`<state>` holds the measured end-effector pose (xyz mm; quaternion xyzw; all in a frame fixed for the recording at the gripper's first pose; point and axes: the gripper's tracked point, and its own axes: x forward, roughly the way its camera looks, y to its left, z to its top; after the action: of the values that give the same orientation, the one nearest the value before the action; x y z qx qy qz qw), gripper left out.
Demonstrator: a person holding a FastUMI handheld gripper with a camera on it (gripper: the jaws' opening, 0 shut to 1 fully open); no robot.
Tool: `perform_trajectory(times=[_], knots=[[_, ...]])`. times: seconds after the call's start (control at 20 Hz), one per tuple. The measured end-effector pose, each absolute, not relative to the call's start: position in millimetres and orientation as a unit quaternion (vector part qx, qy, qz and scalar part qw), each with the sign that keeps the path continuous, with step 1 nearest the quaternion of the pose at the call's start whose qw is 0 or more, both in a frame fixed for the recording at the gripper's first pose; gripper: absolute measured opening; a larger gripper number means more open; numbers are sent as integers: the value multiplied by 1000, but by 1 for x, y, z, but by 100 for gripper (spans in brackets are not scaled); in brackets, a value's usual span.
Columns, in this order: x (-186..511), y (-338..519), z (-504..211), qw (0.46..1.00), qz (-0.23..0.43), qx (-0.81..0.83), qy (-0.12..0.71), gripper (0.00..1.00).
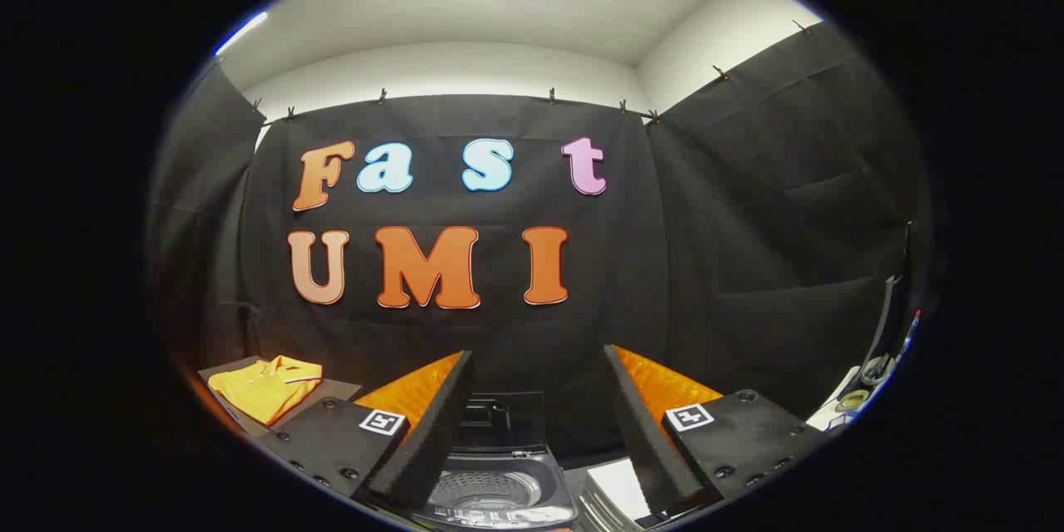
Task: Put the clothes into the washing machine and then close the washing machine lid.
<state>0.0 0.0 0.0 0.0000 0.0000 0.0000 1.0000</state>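
Yellow, one folded shirt [268,386] lay on the worktop [337,389], well left of the washing machine [499,478]. That single machine stood with lid [501,420] raised, drum visible, between the fingers. The gripper [536,411] hung released, holding nothing. Judged step: fetching the shirt; next calls for swinging left.

Soft, matt cloth in the folded shirt [268,386], lying smooth with a buttoned collar. Glossy dark plastic on the washing machine [499,486] body and raised lid [502,419], with a shiny perforated metal drum [489,489] inside. Matt, hard casing on the wide-apart gripper [539,432], bolted, with a paper-like printed marker stuck on each side; matt draped cloth on the booth wall [748,266].
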Motion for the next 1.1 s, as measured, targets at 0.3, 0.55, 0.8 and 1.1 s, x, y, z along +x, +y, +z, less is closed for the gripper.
perform_trajectory(times=[0.3, 0.55, 0.8, 1.1], knots=[[5, -2, -6, 1000, -6, 3, 7, 98], [7, 8, -10, 1000, 2, 13, 14, 98], [7, 5, -10, 1000, -10, 5, 15, 98], [6, -8, -5, 999, -36, 12, 12, 98]])
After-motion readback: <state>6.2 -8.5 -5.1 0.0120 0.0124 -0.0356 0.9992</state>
